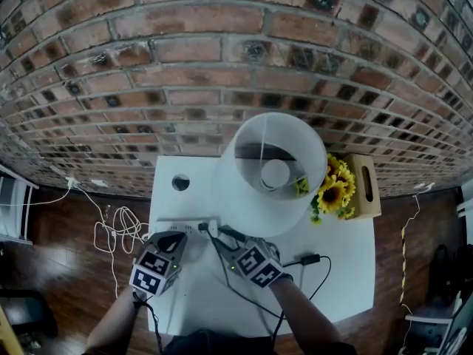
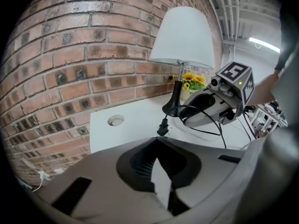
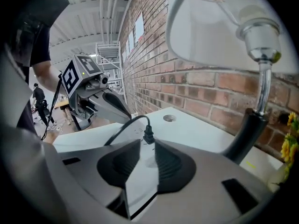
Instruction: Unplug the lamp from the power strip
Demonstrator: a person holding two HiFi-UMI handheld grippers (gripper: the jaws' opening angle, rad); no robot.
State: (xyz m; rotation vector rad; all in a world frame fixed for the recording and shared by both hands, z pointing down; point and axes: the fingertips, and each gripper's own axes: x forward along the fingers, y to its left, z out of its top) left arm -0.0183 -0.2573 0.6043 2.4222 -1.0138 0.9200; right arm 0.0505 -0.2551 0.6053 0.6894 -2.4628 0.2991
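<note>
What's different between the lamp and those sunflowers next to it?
The lamp is taller, with a wide white shade on a dark stem; the sunflowers are lower, yellow with green leaves. The lamp has a black cord whose plug stands in the power strip; the sunflowers have no cord and sit in a pale wooden box. Both stand on the white table, close to the brick wall.

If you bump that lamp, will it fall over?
It could tip: the lamp carries a wide shade on a thin stem, so it looks top-heavy. The shade probably weighs little, though. Its cord looks floppy and might tug it if pulled.
</note>
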